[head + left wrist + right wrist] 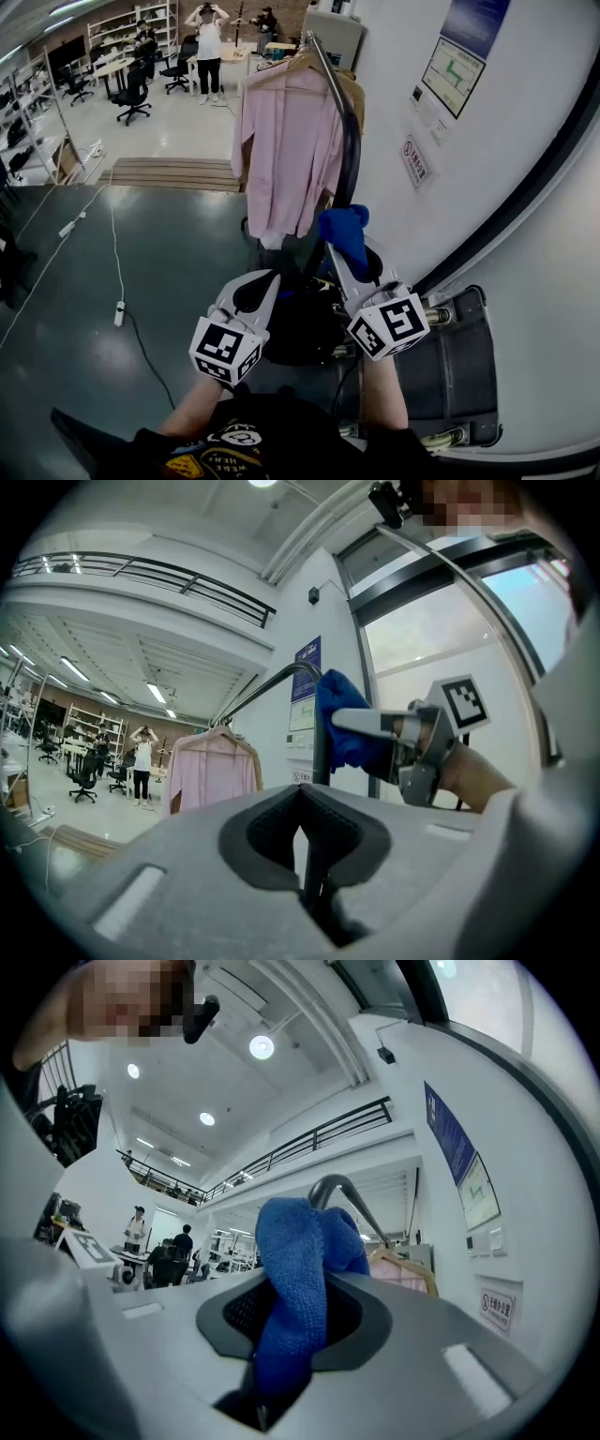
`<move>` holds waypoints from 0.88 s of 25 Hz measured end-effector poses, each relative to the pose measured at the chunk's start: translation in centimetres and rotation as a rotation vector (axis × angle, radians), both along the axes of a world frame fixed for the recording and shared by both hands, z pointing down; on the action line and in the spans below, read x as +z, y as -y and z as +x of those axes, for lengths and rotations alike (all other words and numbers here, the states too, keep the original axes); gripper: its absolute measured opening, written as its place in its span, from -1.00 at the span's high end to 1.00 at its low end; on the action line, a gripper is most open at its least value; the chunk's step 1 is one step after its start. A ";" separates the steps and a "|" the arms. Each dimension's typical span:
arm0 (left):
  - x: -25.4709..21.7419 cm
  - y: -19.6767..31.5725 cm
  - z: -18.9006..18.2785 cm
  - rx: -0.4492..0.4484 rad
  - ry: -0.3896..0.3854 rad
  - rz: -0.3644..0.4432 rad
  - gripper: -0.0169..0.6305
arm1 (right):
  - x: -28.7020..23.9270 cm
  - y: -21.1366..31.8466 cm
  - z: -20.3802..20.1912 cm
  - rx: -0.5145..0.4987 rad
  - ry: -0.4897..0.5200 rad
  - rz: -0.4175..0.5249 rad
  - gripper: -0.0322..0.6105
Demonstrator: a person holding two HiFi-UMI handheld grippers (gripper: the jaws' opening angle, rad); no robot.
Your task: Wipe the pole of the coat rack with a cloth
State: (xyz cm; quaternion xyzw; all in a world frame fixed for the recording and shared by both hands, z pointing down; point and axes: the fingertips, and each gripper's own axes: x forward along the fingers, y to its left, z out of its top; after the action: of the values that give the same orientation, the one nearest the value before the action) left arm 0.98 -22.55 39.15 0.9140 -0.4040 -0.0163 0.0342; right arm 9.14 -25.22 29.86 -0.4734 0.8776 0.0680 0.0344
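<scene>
Soft, light blue microfibre cloth [295, 1269], pinched mid-fold in the right tool [281, 1354], should wrap the rigid dark metal pole [337, 1190] easily. The left tool [307, 874] looks closed and empty.

The person wears a black top [253, 439] with a pale and yellow print on the chest, and black sleeves [122, 448] that leave the forearms bare. The left gripper [258, 281] and the right gripper [349, 270] are pale grey plastic with smooth, rounded shells. Each carries a white cube [225, 349] printed with black square markers. Seen from their own cameras, the jaws have a dark grey textured lining [272, 832] round a notch, with shallow oblong recesses [131, 902] in the shell on either side.
</scene>
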 end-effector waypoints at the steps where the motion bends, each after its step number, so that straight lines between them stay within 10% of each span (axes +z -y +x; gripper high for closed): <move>1: -0.1 -0.1 -0.1 0.000 -0.002 0.001 0.93 | -1.2 0.1 0.0 -0.002 0.003 0.013 0.62; 13: -0.4 -0.3 0.7 0.027 -0.009 0.000 0.93 | -12.5 4.1 0.6 0.022 0.049 0.063 0.62; 22: 0.0 -0.1 -0.2 0.009 -0.008 -0.013 0.93 | -6.4 0.7 0.3 -0.013 0.077 0.038 0.62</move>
State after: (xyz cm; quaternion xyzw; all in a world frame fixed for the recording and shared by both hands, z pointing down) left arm 0.80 -22.42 39.16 0.9154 -0.4001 -0.0171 0.0418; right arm 9.41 -25.89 23.46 -0.4694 0.8771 0.0662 0.0778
